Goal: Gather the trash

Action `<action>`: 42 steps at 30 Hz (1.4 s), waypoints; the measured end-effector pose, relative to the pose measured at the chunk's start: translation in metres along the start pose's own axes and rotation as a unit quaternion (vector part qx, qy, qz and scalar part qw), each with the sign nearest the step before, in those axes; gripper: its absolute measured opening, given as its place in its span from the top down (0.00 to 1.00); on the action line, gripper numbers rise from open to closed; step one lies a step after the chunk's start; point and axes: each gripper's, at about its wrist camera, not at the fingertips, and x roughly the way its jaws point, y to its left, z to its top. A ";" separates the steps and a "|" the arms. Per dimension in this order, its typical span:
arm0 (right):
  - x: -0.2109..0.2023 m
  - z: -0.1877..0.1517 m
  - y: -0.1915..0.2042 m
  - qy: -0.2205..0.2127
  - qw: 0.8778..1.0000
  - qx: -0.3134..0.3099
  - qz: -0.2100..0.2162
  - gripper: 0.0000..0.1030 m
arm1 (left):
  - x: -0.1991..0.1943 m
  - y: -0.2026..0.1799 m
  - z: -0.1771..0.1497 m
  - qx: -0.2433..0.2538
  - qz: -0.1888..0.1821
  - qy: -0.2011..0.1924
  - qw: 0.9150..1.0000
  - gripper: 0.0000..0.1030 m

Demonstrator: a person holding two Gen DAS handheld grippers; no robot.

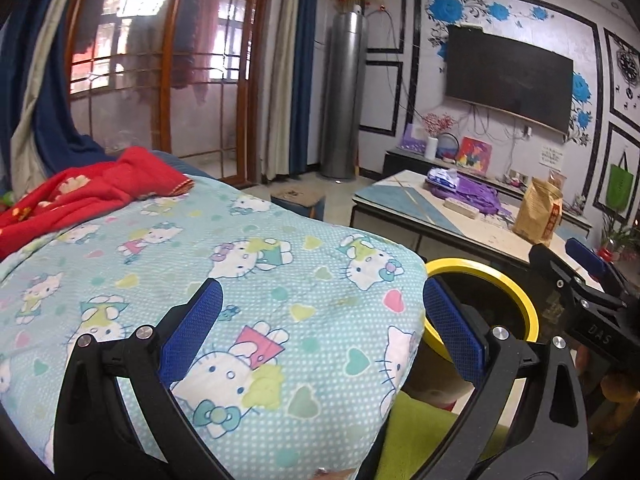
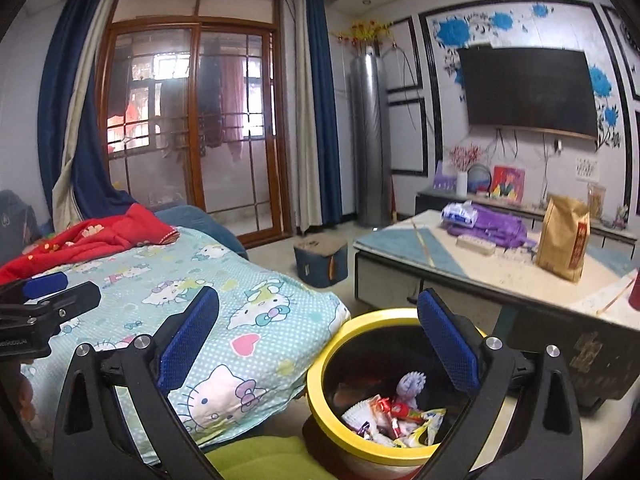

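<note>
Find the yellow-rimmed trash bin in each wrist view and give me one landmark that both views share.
Left wrist: the yellow-rimmed trash bin sits right of centre, past the blanket's corner, partly hidden by the left claw's right finger.
Right wrist: the bin is at bottom centre, with wrappers visible inside.
Shared landmark: the wall-mounted TV, upper right in both.

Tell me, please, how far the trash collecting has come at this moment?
Done: the yellow-rimmed bin already holds wrappers and paper cups. In hand: nothing; the left gripper and right gripper are both open and empty, over the cartoon-cat blanket. Left: possibly the coffee table, which carries a purple bag, a brown paper bag and crumbs; no loose trash shows on the blanket.
</note>
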 end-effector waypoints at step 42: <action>0.001 -0.011 0.010 0.004 1.000 -0.021 0.007 0.06 | -0.007 -0.001 -0.002 -0.002 -0.003 -0.015 1.000 0.11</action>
